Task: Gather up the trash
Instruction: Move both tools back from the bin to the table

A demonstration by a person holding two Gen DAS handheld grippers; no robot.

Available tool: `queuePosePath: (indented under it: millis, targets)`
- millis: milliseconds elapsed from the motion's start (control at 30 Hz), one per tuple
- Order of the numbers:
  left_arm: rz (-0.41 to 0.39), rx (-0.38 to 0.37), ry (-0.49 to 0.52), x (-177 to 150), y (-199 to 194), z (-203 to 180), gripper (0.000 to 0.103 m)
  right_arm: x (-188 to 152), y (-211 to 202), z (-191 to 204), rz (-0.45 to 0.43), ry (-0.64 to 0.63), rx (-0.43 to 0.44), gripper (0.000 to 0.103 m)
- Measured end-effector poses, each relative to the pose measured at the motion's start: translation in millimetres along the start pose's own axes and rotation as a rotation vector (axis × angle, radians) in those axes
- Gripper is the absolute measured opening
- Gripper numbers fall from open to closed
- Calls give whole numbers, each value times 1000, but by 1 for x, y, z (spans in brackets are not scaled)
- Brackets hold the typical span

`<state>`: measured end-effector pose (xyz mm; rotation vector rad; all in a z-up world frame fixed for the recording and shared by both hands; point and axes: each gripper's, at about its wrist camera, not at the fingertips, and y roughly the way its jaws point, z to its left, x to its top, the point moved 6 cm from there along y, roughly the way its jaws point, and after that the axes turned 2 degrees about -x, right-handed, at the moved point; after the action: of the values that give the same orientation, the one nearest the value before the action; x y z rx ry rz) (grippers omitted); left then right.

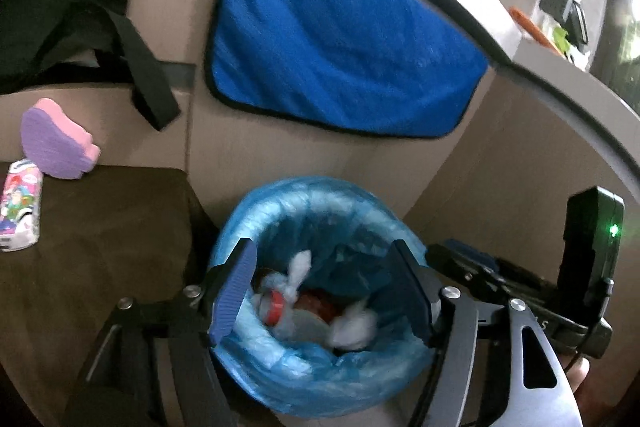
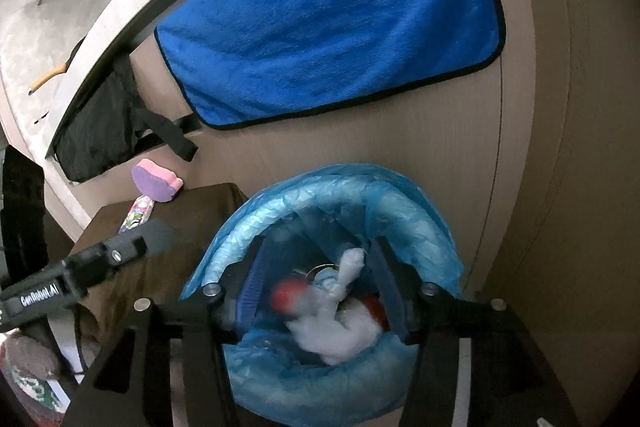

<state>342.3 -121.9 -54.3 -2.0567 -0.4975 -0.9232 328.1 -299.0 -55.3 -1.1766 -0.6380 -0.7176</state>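
A small bin lined with a blue plastic bag (image 1: 280, 195) stands on the floor against a beige cabinet. Inside lie crumpled white tissues (image 1: 352, 331) and a piece with a red cap (image 1: 276, 307). My left gripper (image 1: 322, 251) hovers over the bin's mouth, open, with nothing pressed between its blue pads. My right gripper (image 2: 320, 247) is also over the bin (image 2: 340, 187), jaws apart. A blurred white wad (image 2: 340, 327) and a red blur (image 2: 286, 297) show between and below its fingers, untouched by the pads.
A blue towel (image 1: 336, 39) hangs on the cabinet front above the bin. Left of the bin is a brown cushioned seat (image 1: 100, 247) with a purple-pink sponge (image 1: 56, 143) and a colourful tissue pack (image 1: 20, 211). A black bag with straps (image 1: 140, 67) hangs beside them.
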Motion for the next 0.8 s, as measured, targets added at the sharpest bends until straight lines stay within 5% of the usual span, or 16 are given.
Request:
queuePosePath:
  millis: [267,567,800]
  targets:
    - [-50,144,-28,1,-44,54,69,5,-18,32,-14,-48,14,50]
    - [-98,353,-236,-3,-100,194,69,10,-2,120,-18,-197,78,51]
    - [-43,396,-298,16,-72,250,69,8,43,165,33,-240,99,51]
